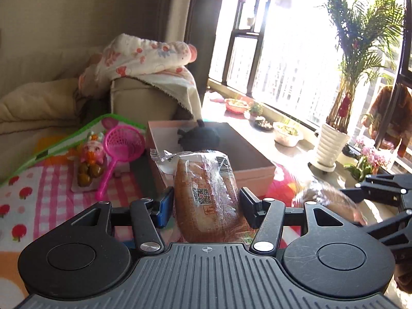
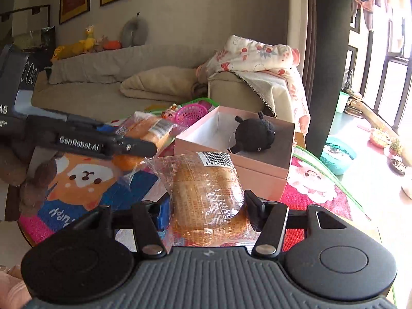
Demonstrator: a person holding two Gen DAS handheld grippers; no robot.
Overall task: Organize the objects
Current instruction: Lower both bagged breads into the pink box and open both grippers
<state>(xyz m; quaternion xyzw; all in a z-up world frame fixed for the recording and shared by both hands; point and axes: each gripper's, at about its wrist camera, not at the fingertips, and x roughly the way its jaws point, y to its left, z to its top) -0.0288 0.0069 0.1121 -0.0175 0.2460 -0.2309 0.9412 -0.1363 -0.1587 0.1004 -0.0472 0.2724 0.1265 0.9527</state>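
Observation:
My left gripper [image 1: 206, 203] is shut on a wrapped bread loaf [image 1: 206, 190] and holds it above the play mat, just short of the open pink box [image 1: 255, 172]. A black plush toy [image 1: 199, 136] lies inside the box. My right gripper [image 2: 207, 206] is shut on a second wrapped bread [image 2: 206, 193], held in front of the same pink box [image 2: 260, 177] with the black plush [image 2: 255, 135] in it. The left gripper with its bread [image 2: 146, 134] shows at the left of the right wrist view.
A pink toy scoop [image 1: 121, 152], a small pink figure [image 1: 92, 152] and a green-rimmed tray [image 1: 64, 141] lie left of the box. A beige sofa [image 2: 116, 85] with blankets stands behind. A windowsill with a potted palm [image 1: 332, 144] and bowls runs on the right.

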